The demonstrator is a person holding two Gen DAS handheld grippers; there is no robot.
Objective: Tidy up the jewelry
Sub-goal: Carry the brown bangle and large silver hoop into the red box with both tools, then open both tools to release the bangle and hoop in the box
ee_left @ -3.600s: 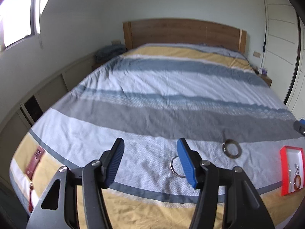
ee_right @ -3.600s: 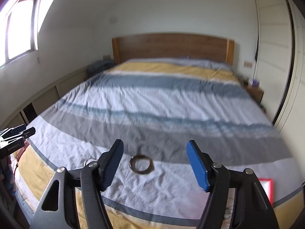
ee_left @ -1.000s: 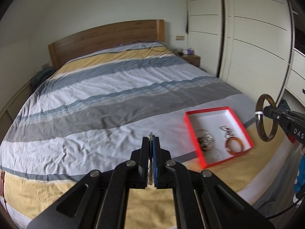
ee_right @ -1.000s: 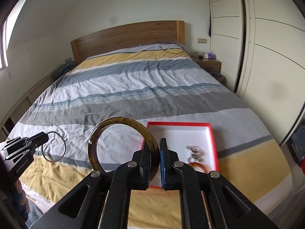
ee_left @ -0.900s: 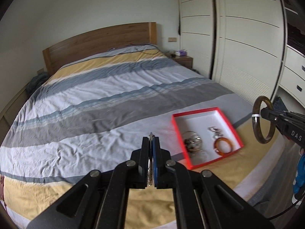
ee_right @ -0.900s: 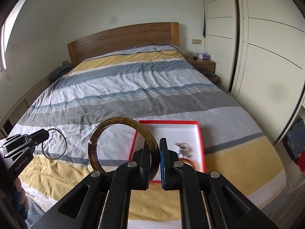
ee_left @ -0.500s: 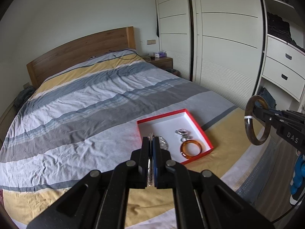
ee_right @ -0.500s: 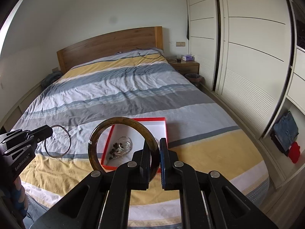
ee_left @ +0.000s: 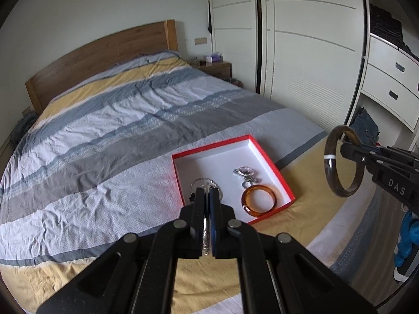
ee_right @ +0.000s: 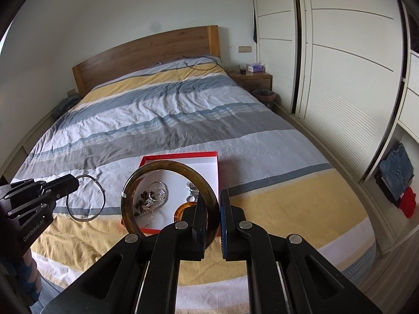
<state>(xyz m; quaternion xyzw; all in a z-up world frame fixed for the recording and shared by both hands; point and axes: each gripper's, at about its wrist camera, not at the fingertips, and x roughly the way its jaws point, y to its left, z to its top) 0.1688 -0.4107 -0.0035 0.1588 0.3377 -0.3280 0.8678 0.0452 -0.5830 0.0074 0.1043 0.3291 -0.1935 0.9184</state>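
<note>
The left hand-held gripper (ee_left: 208, 201) is clamped fully shut on a thin silver bangle (ee_right: 86, 198), which hangs free from its tips over the bed (ee_left: 110, 136), just left of the red box (ee_left: 269, 157). The right hand-held gripper (ee_right: 210, 209) is also closed, pinching the rim of a thick dark brown bangle (ee_right: 167, 167) that stands upright in the air in front of the box. The box sits near the foot of the bed on the striped cover and already holds an orange bangle (ee_left: 259, 200), a silver clasp-like piece (ee_left: 244, 171) and a beaded tangle (ee_right: 149, 200).

Both loops look ready to go into the box, and the risks lie there. Each is held only by a narrow bite on a smooth, hard rim, so a quick swing or a tilt could let it slip or pivot in the pads. Letting go from too high could make the heavy brown bangle bounce off the box wall, roll across the soft cover and drop off the foot of the bed. Bringing both grippers in together crowds a small box; they could knock each other or shove it. The thin silver loop could also snag on the beaded tangle.
</note>
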